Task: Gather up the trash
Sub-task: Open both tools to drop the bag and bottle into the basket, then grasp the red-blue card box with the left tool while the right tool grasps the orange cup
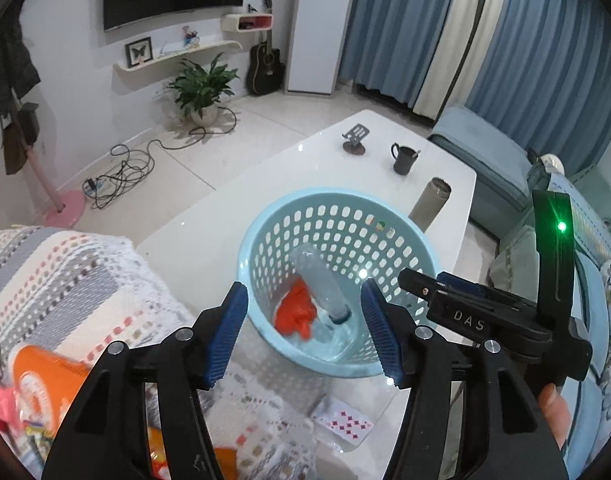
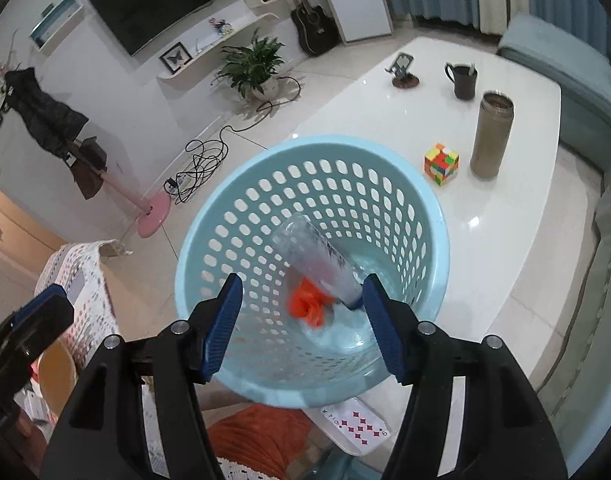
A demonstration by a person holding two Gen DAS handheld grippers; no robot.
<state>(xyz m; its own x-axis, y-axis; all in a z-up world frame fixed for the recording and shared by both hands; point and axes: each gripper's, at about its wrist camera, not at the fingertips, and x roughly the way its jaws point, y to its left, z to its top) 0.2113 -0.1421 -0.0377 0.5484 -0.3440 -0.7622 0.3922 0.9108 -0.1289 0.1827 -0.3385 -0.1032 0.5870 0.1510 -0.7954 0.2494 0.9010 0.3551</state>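
A light blue perforated basket (image 1: 401, 236) (image 2: 429, 208) stands on the white table. Inside it lie a clear plastic bottle (image 1: 319, 280) (image 2: 317, 254), cap down, and a crumpled orange-red wrapper (image 1: 295, 314) (image 2: 307, 302). My left gripper (image 1: 305, 334) is open and empty, just short of the basket's near rim. My right gripper (image 2: 301, 324) is open and empty, held above the basket's near side. It also shows in the left wrist view (image 1: 419, 284) at the basket's right rim.
On the table are a Rubik's cube (image 2: 441, 164), a tall grey flask (image 2: 491, 138), a dark mug (image 2: 463, 78), a phone stand (image 2: 403, 70) and a playing-card box (image 2: 357, 426). A patterned cloth (image 1: 65, 280) covers the left. An orange packet (image 1: 45, 384) lies at lower left.
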